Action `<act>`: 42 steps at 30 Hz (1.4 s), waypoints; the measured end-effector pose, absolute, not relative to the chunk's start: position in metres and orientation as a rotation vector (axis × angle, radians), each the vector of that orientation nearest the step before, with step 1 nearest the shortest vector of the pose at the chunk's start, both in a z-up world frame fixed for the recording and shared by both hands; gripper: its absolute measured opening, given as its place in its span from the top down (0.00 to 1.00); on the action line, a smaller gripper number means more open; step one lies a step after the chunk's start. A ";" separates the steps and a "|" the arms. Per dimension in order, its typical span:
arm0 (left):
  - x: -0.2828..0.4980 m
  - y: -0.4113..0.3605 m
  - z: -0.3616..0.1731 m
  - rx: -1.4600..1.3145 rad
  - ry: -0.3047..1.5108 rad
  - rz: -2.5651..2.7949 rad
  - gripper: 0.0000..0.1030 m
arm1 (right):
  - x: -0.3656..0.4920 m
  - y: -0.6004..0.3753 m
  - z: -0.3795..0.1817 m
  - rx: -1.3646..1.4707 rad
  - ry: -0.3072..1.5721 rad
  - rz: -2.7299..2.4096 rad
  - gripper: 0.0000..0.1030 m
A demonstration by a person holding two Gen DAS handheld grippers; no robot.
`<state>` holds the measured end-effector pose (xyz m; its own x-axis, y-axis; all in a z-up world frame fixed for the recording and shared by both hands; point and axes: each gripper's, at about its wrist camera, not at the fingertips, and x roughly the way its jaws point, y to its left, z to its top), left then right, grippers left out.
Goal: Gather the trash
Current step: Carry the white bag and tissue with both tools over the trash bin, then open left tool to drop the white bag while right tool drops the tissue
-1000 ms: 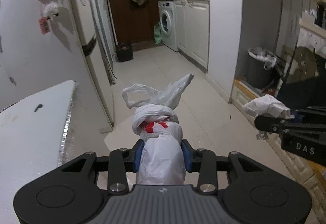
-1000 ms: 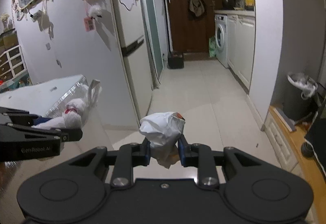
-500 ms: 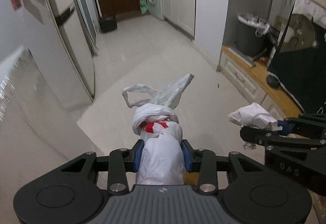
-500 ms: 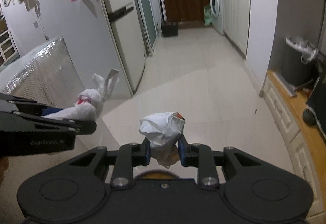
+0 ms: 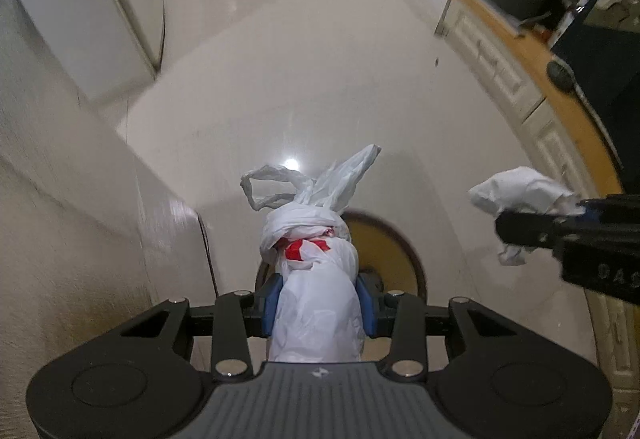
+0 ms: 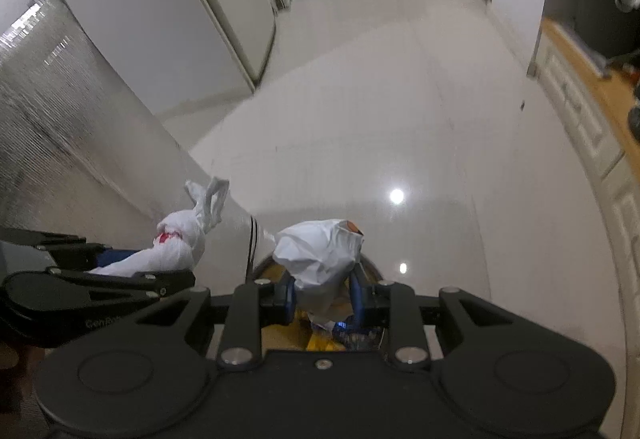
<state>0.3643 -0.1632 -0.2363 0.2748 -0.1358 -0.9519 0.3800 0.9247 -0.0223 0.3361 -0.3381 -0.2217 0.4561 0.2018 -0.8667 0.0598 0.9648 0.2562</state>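
The left gripper [image 5: 318,309] is clamping a knotted white plastic bag [image 5: 316,279] between its blue pads. The bag's long axis is running straight up the middle of the left wrist view, away from the camera, and its loose handles are standing up like two ears above a red printed patch. The right gripper [image 6: 322,297] is squeezing a crumpled white paper wad [image 6: 320,251] with a small orange spot at its upper right edge.

What matters now is the round bin [image 5: 384,259], with a yellowish inside and a dark rim. In the left wrist view it is peeking out just behind the bag, slightly to the right of centre. In the right wrist view the bin's opening is lying at the bottom centre, directly under the wad, with some colourful rubbish visible inside. So I think both pieces are hanging almost over the opening, and the right one seems better centred.

The bag is looking thin, glossy and soft; the wad is looking matte and stiffly creased. The floor [image 6: 400,99] is pale, shiny tile, reflecting a lamp.
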 end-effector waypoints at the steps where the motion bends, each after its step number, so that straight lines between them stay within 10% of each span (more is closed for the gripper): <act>1: 0.367 -0.161 -0.244 0.216 1.270 -0.347 0.61 | 0.338 -0.337 -0.227 0.264 1.114 0.088 0.74; 12: 0.378 -0.155 -0.305 0.161 1.431 -0.374 0.59 | 0.349 -0.327 -0.262 0.228 1.225 0.105 0.74; 16: 0.378 -0.158 -0.314 0.157 1.436 -0.387 0.37 | 0.354 -0.327 -0.272 0.218 1.255 0.108 0.73; 30: 0.378 -0.137 -0.324 0.239 1.463 -0.247 0.25 | 0.359 -0.304 -0.294 0.167 1.347 0.172 0.71; 42: 0.374 -0.111 -0.325 0.194 1.472 -0.150 0.10 | 0.357 -0.290 -0.315 0.149 1.404 0.200 0.47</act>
